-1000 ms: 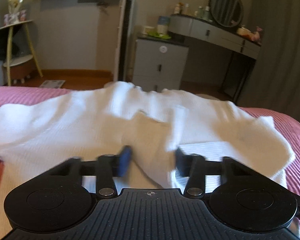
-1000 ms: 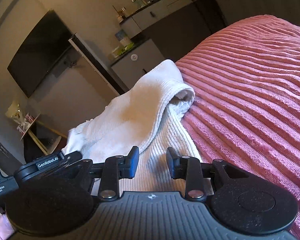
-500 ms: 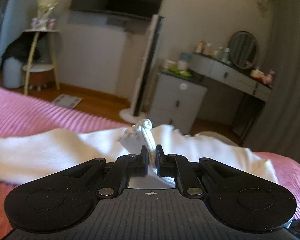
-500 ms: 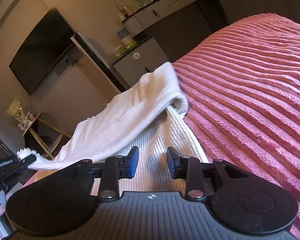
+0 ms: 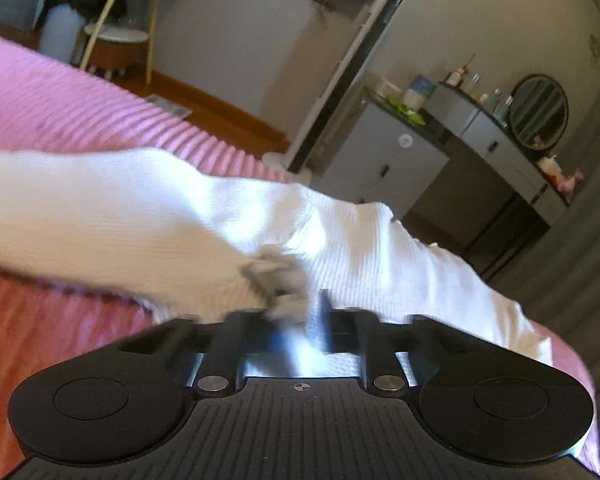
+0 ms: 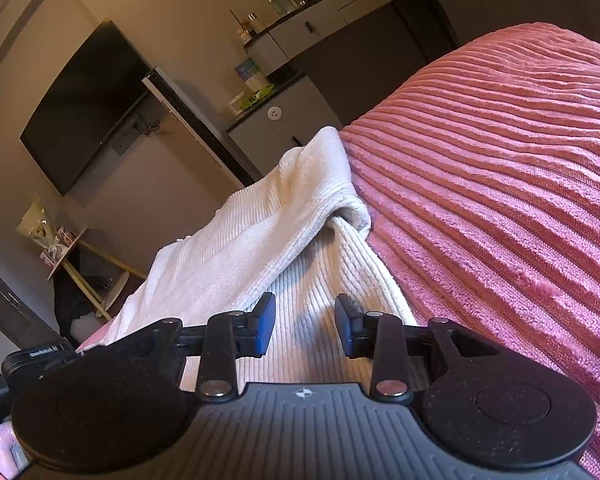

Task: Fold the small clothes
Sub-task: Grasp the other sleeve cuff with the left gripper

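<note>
A white ribbed garment (image 5: 148,216) is lying on the pink ribbed bedspread (image 6: 499,184) of a bed, and everything here is placed relative to that garment.

In the left wrist view the left tongs (image 5: 300,320) are sitting at the garment's near edge, blurred by motion. A bunched grey-white clump of the cloth is showing right at the fingertips, and the fingers appear close together, but the blur is hiding whether they are actually pinching it, so I cannot tell. From that clump the garment is stretching away to the left as a broad band and to the right as a lower, wrinkled sheet lying over the bedspread.

In the right wrist view the right tongs (image 6: 304,330) are hovering over the near part of the garment (image 6: 260,240) with their blue-padded fingers (image 6: 266,326) standing clearly apart and gripping nothing; ribbed cloth is showing in the gap between them. Just beyond them one layer of the garment is lying folded over another, making a rounded fold at its right edge beside the bare bedspread.

Beyond the garment's far end a grey cabinet (image 6: 284,120) is standing against the wall, with a dark screen (image 6: 84,104) hanging to its left.
</note>
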Demonstrator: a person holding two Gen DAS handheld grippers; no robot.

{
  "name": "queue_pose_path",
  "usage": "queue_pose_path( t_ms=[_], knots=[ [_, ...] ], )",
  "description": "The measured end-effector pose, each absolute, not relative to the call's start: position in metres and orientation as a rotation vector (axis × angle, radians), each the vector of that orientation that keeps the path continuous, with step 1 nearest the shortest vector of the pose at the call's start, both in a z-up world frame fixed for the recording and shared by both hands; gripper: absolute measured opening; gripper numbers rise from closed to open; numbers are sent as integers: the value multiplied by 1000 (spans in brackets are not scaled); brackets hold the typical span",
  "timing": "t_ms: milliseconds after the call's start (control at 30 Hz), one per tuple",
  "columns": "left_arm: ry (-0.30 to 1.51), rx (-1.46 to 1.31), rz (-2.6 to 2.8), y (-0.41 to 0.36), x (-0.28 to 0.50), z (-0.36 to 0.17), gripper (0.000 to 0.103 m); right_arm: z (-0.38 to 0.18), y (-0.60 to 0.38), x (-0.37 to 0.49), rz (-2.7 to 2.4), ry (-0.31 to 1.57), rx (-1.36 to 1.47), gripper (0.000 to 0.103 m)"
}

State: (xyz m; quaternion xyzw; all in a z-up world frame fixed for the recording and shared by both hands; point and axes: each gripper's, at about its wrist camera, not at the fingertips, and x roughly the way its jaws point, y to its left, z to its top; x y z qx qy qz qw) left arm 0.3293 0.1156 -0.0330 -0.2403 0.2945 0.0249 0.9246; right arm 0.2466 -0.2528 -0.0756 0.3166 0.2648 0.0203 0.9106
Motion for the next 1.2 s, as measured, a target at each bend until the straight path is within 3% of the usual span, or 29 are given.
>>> queue_pose_path(
  t_ms=[233,267,333,367,500,933,1033,1067,1100,1200],
  knots=[
    [528,-357,25,110,328,-14,10,-73,-243,248,30,552,559,25],
    [552,-346,38,109,330,-18,13,-72,-241,248,28,552,540,25],
    [631,-339,82,109,336,-29,31,-71,-238,248,23,552,506,25],
    [661,-347,92,110,336,-34,45,-70,-237,248,22,551,496,25],
    [634,-382,98,118,320,-31,52,-70,-238,246,24,545,503,25],
    [640,-360,47,115,316,-26,49,-69,-236,245,42,539,497,25],
    [668,-342,72,110,322,-36,32,-69,-237,245,41,538,498,25],
    [665,-330,84,110,323,-36,19,-69,-237,245,39,538,498,25],
    [655,-321,87,109,322,-34,13,-69,-238,245,37,538,498,25],
    [600,-294,68,109,318,-26,12,-70,-236,246,37,541,499,25]
  ],
)
